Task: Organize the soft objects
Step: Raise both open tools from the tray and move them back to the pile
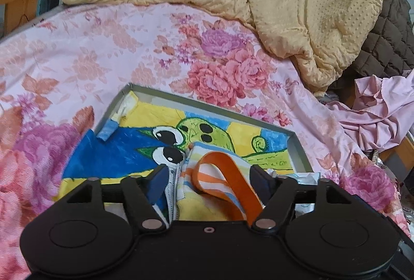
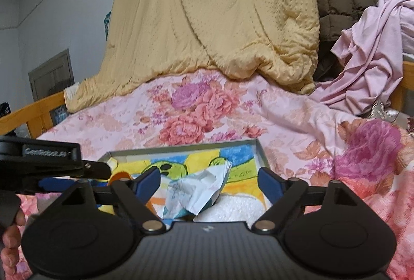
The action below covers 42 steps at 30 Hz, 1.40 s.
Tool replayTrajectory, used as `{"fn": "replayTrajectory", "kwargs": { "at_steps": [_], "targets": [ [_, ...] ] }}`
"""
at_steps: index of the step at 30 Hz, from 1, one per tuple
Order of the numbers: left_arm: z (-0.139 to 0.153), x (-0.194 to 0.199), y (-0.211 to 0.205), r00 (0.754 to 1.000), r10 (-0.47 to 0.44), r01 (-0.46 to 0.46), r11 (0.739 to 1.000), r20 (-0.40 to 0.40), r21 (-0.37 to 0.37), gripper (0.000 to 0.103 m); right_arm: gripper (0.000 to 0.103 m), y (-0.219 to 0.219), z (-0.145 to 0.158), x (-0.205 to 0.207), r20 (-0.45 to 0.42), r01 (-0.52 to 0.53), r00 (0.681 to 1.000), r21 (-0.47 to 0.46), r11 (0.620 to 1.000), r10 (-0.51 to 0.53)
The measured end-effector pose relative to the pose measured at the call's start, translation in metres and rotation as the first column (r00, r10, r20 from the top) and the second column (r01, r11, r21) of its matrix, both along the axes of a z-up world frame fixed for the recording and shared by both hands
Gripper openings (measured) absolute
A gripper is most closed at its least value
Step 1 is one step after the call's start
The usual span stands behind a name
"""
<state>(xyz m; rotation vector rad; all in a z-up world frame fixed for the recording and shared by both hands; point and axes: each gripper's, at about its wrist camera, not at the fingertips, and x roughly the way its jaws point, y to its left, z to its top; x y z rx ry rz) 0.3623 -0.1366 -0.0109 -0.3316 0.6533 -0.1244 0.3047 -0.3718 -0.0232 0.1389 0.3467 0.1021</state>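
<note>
The left wrist view sits just behind the left claw [image 1: 207,181] and looks forward and down, close over the grey tray [image 1: 297,148] on the bed. The right wrist view sits behind the right claw [image 2: 209,184] and looks more level, from the tray's other side. Both views share the tray, the flowered bedsheet [image 1: 103,47] and the yellow quilt [image 2: 207,21].

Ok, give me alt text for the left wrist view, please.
The open left gripper hovers over a grey box holding a cartoon towel and a striped cloth with an orange strap. The box sits on a pink floral bedspread, with a yellow quilt behind.
</note>
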Motion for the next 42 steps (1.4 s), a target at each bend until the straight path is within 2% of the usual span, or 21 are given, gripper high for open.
{"fn": "replayTrajectory", "kwargs": {
  "at_steps": [4,7,13,20,26,38,42],
  "targets": [
    [0.010,-0.017,0.005,0.999,0.018,-0.019,1.000,0.031,0.014,0.089,0.097,-0.001,0.008,-0.018,0.039,0.018,0.999,-0.006,1.000,-0.018],
    [0.016,-0.035,0.010,0.998,0.033,-0.034,0.999,0.055,0.018,0.096,0.101,-0.001,0.015,-0.035,0.062,0.026,0.998,-0.002,1.000,-0.026],
    [0.031,-0.075,0.025,0.994,0.047,-0.049,0.999,0.103,0.020,0.100,0.103,0.004,0.031,-0.070,0.102,0.039,0.994,0.010,0.999,-0.039],
    [0.048,-0.118,0.046,0.990,0.057,-0.057,0.998,0.133,-0.004,0.102,0.103,0.016,0.045,-0.107,0.145,0.032,0.989,0.011,0.999,-0.033],
    [0.056,-0.147,0.057,0.984,0.059,-0.062,0.998,0.170,0.011,0.102,0.103,0.030,0.051,-0.130,0.159,0.013,0.987,-0.010,1.000,-0.011],
    [0.044,-0.192,0.075,0.981,0.061,-0.063,0.998,0.182,0.003,0.102,0.103,0.047,0.055,-0.173,0.171,0.008,0.985,-0.028,1.000,-0.003],
    [0.038,-0.203,0.075,0.977,0.039,-0.048,0.998,0.209,0.037,0.102,0.103,0.052,0.055,-0.184,0.167,0.009,0.986,-0.037,0.999,-0.003]
  ]
}}
